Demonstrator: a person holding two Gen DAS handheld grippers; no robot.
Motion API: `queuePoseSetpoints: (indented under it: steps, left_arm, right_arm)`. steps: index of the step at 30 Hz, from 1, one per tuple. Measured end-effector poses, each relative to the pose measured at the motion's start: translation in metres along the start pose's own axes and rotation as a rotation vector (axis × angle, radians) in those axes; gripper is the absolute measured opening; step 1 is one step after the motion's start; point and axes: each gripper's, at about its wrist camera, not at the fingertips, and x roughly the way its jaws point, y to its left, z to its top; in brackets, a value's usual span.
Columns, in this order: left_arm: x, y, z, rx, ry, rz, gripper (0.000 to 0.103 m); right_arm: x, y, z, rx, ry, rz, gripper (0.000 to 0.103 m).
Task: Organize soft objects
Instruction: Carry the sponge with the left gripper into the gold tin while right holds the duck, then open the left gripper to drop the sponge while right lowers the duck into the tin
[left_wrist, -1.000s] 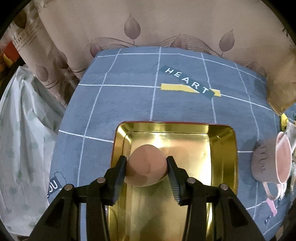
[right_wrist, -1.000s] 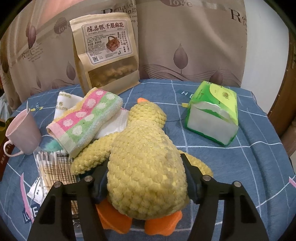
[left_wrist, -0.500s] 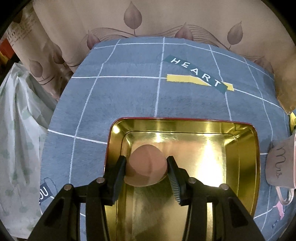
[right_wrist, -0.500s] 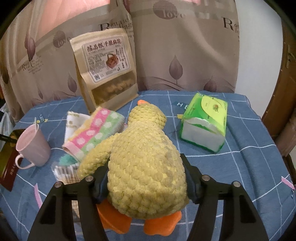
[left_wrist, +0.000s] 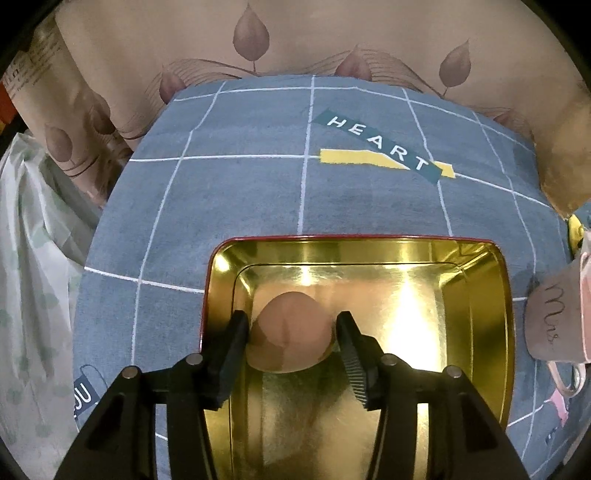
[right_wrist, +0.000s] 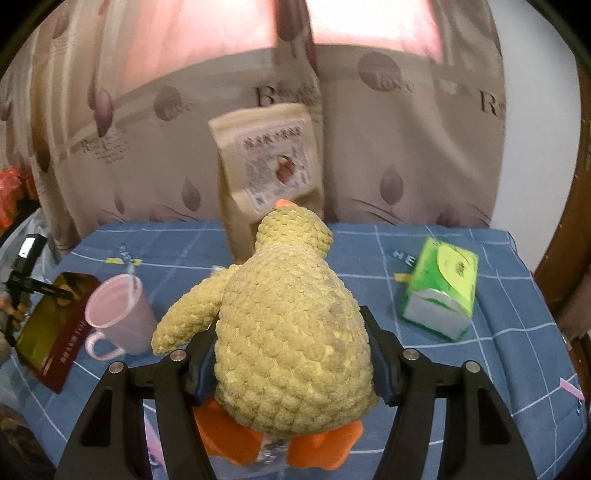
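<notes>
Left wrist view: the left hand-held gripper (left_wrist: 291, 332) points down into the gold tin (left_wrist: 491, 332), lower centre of the frame. Its jaws have just been opening; the peach-coloured soft ball (left_wrist: 290, 330) sits between them on the tin floor. We see a thin gap at the right pad (left_wrist: 351, 354); the left pad looks just beside the ball or barely touching, so we read this as released, not gripped. A second ago the pads pressed the ball's sides and the tin looked smaller and further off. We judge the ball as delivered; the left side needs to lift clear without nudging it.

Right wrist view: the right hand-held gripper (right_wrist: 291, 365) is clamped on the yellow plush duck (right_wrist: 291, 332), lower centre, pads sunk into its body, orange feet hanging below. The duck is up off the blue checked surface (right_wrist: 498, 350): compared with a second ago the snack bag (right_wrist: 269, 166) and green tissue pack (right_wrist: 439, 291) sit lower and further off, the view is blurred, and the pink cup (right_wrist: 118, 314) and the tin now appear at the left. The striped towel is no longer visible. We guess the duck goes to the tin next; it may be a tight fit.
</notes>
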Motion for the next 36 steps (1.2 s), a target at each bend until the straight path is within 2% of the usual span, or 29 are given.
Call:
queuePoseSetpoints:
  steps: [12, 17, 20, 27, 31, 36]
  left_arm:
    - [-0.048, 0.012, -0.015, -0.017, -0.090, -0.030, 0.051]
    - [-0.085, 0.023, -0.039, -0.040, -0.150, 0.093, 0.051]
    - [-0.104, 0.029, -0.060, -0.058, -0.190, 0.134, 0.051]
    - [-0.140, 0.044, -0.112, -0.174, -0.271, 0.137, 0.051]
    - [-0.151, 0.059, -0.138, -0.258, -0.298, 0.138, 0.051]
    - [-0.148, 0.072, -0.162, -0.331, -0.300, 0.144, 0.055]
  right_arm:
    - [-0.026, 0.080, 0.026, -0.110, -0.055, 0.136, 0.062]
    - [-0.029, 0.135, 0.025, -0.179, -0.042, 0.225, 0.062]
    - [-0.026, 0.172, 0.022, -0.211, -0.016, 0.282, 0.062]
    - [-0.013, 0.262, 0.011, -0.294, 0.068, 0.372, 0.062]
    - [-0.002, 0.303, 0.004, -0.328, 0.111, 0.385, 0.062]
    - [0.016, 0.342, -0.008, -0.343, 0.174, 0.354, 0.062]
